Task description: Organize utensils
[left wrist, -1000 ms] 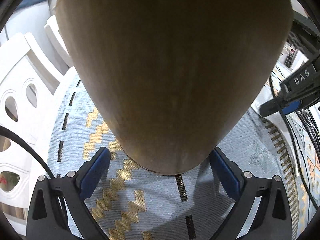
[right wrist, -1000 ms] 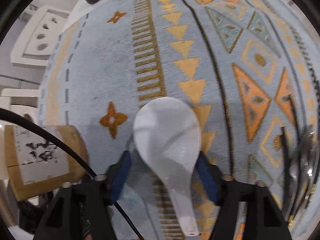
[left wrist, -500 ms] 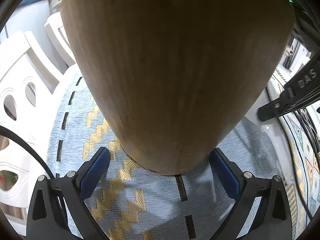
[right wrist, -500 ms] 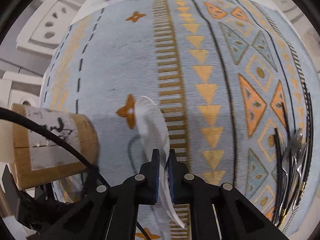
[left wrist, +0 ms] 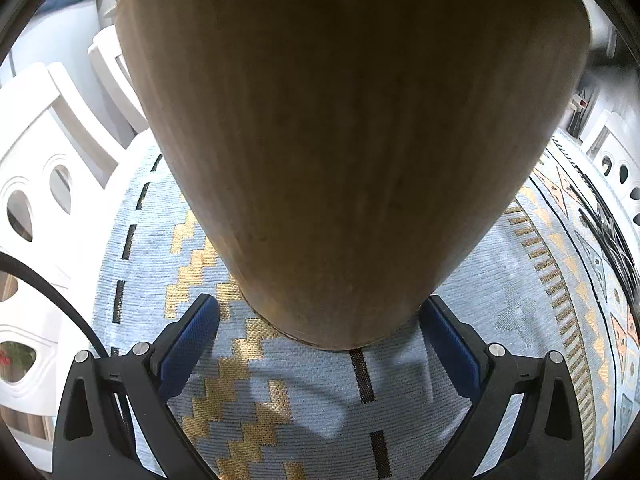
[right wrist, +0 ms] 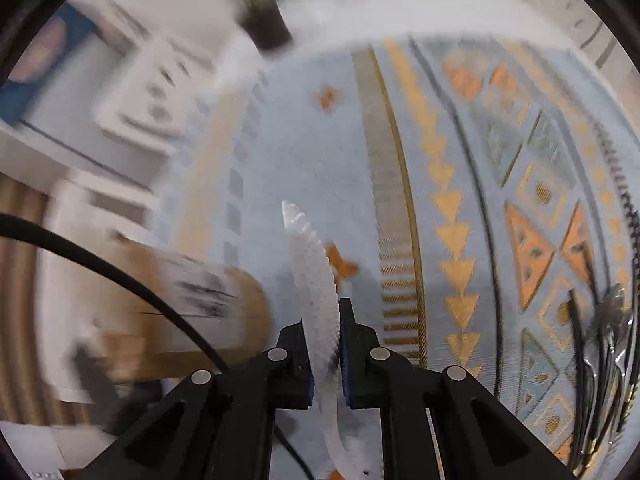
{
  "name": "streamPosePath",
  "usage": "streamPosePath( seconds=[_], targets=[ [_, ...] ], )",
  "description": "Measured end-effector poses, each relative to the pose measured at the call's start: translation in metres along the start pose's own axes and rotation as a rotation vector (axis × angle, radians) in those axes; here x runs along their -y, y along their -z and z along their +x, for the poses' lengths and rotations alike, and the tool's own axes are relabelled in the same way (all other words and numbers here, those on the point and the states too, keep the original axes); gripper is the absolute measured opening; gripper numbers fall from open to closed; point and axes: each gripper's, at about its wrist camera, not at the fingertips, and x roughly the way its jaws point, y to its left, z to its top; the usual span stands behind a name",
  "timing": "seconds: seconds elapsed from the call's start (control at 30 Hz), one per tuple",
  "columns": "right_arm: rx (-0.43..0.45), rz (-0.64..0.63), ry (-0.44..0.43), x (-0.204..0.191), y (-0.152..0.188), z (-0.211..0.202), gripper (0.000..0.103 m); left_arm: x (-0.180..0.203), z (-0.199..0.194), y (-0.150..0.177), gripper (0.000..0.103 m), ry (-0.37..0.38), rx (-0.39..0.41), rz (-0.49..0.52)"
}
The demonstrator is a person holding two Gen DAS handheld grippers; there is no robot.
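Note:
A tall bamboo utensil holder (left wrist: 344, 140) fills the left wrist view. My left gripper (left wrist: 320, 320) is shut on its base, one blue pad against each side. In the right wrist view the same holder (right wrist: 192, 292) shows blurred at the left, with dark markings on a pale label. My right gripper (right wrist: 323, 312) is shut on a white ceramic spoon (right wrist: 316, 280). The spoon is turned on edge, its bowl points away from me and its handle runs back between the fingers. It hangs above the patterned cloth, just right of the holder.
A blue and gold patterned tablecloth (right wrist: 304, 152) covers the round table. Several metal utensils and black chopsticks (right wrist: 600, 340) lie in a pile at the right edge. White chairs (left wrist: 48, 152) stand beyond the left rim. A dark pot (right wrist: 266, 28) sits at the far side.
My right gripper closed on the spoon, which had lain flat, tipped it on edge and lifted it off the cloth. The left gripper and holder stayed put.

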Motion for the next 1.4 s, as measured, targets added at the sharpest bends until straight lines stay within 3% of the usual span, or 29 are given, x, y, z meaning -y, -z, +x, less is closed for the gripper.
streamPosePath(
  seconds=[0.2,0.37,0.53,0.67,0.97,1.0,1.03,1.1,1.3,1.4],
  targets=[
    [0.263,-0.047,-0.133,-0.038,-0.014,-0.089,0.009,0.001,0.0,0.0,0.101,0.0,0.0,0.0],
    [0.411,-0.151,-0.26,-0.101,-0.029,-0.105,0.009,0.0,0.0,0.0,0.101,0.0,0.0,0.0],
    [0.392,-0.264,-0.267,-0.144,-0.034,-0.067,0.009,0.001,0.0,0.0,0.101,0.0,0.0,0.0],
    [0.401,-0.327,-0.21,-0.158,-0.029,-0.041,0.009,0.001,0.0,0.0,0.102,0.001,-0.002,0.0],
    [0.306,-0.287,-0.269,-0.131,-0.021,-0.022,0.01,0.001,0.001,0.001,0.102,0.001,-0.004,0.001],
    [0.281,-0.283,-0.264,-0.128,-0.021,-0.023,0.018,0.001,0.001,0.001,0.102,0.001,-0.003,0.001],
    [0.27,-0.278,-0.262,-0.125,-0.022,-0.023,0.034,0.001,0.002,0.001,0.102,0.001,-0.004,0.001],
    [0.29,-0.242,-0.282,-0.114,-0.02,-0.035,0.052,0.001,0.002,0.0,0.102,0.001,-0.003,0.001],
    [0.328,-0.177,-0.257,-0.086,-0.014,-0.069,0.053,0.0,0.002,0.0,0.102,0.002,-0.003,0.0],
    [0.281,-0.155,-0.188,-0.068,-0.005,-0.068,0.054,0.0,0.002,0.0,0.102,0.001,-0.004,0.001]
  ],
)
